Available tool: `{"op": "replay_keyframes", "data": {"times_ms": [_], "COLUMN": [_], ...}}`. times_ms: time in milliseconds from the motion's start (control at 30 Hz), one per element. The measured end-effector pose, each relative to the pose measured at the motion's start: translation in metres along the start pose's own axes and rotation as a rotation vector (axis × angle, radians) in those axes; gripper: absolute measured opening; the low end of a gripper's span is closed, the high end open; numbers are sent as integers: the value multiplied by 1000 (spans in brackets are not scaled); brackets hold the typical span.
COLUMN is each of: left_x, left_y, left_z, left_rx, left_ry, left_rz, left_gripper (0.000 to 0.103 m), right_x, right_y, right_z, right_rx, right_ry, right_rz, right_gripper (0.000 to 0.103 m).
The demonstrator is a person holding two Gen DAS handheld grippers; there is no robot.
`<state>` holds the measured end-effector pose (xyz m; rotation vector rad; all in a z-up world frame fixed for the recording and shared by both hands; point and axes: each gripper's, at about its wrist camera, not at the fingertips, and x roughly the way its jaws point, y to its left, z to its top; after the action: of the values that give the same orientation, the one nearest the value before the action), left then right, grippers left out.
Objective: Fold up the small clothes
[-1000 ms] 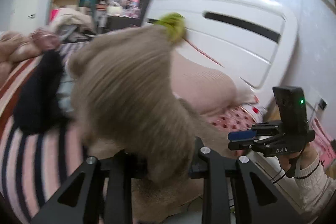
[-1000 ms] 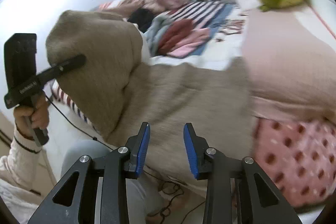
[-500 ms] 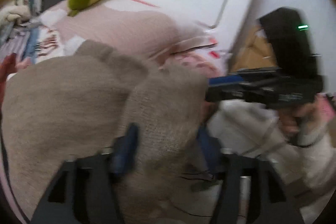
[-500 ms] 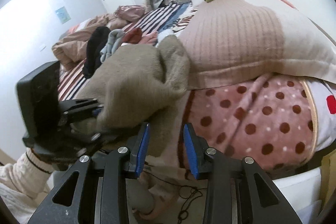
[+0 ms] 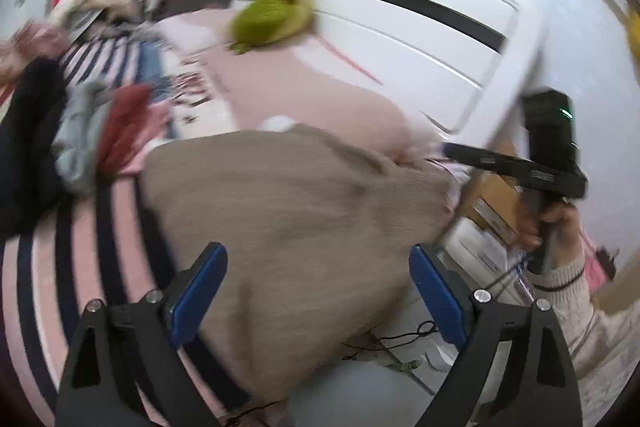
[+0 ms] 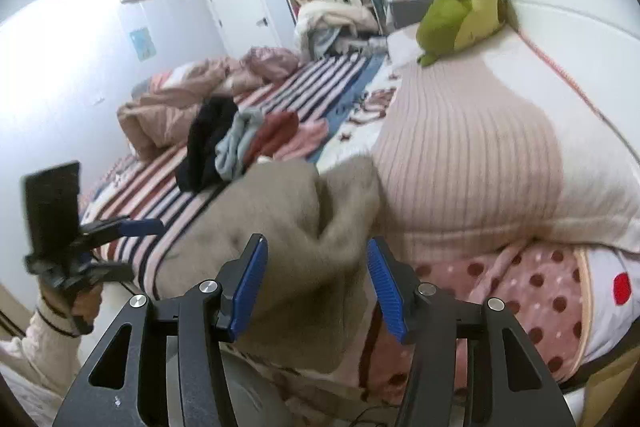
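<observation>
Both hand-held grippers are letting go: the left gripper (image 5: 318,293) has its blue pads spread wide, jaws just opened, with the beige knit garment (image 5: 296,211) lying ahead between them but untouched. And the right gripper (image 6: 318,285) has been opening too, now about half spread, a bunched fold of the same garment (image 6: 304,227) sitting in the gap; its pads look clear of the cloth, though the left one is very close. The garment lies at the near edge of the bed, on the striped blanket (image 6: 160,203) and against the ribbed pink pillow (image 6: 472,163), part of it drooping over the side. It looks like a soft, thick, fuzzy knit, light enough to lift with one pinch, floppy rather than stiff, and likely to sag and slide off that edge if left hanging. Best purchase, by the look of it, is at a hem or corner, pinching a single layer rather than the lumpy bunch, so the fold comes out flat. A pile of other clothes (image 6: 236,143) waits further up the bed.
</observation>
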<state>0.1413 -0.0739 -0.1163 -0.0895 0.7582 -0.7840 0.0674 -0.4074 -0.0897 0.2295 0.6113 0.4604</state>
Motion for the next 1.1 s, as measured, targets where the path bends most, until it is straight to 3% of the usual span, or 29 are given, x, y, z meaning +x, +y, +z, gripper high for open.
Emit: {"op": "replay_keyframes", "data": {"times_ms": [67, 167, 267, 400, 467, 667, 833, 900, 1100], "left_x": [2, 19, 38, 61, 71, 99, 90, 81, 75], "left_y": [27, 67, 94, 107, 108, 110, 100, 97, 95], "left_z": [0, -5, -13, -22, -27, -33, -26, -24, -16], "left_rx": [-55, -184, -322, -397, -441, -491, -447, -429, -391], "left_ry": [18, 84, 124, 175, 182, 207, 152, 134, 134], "left_rz": [-11, -30, -98, -150, -221, -302, -266, -247, -226], "left_gripper": [96, 97, 97, 97, 97, 96, 55, 45, 34], "right_x": [-4, 11, 40, 79, 94, 112, 108, 107, 109], "right_y": [0, 1, -6, -33, -47, -81, -91, -91, -84], "right_z": [5, 8, 6, -7, -19, -43, -39, -35, -26], "right_rx": [-7, -33, -20, 39, 59, 227, 224, 217, 226], "right_ry": [-10, 64, 180, 347, 424, 473, 464, 456, 423], "right_rz": [22, 28, 40, 34, 28, 216, 200, 202, 271], "right_gripper": [61, 62, 62, 62, 62, 62, 62, 62, 62]}}
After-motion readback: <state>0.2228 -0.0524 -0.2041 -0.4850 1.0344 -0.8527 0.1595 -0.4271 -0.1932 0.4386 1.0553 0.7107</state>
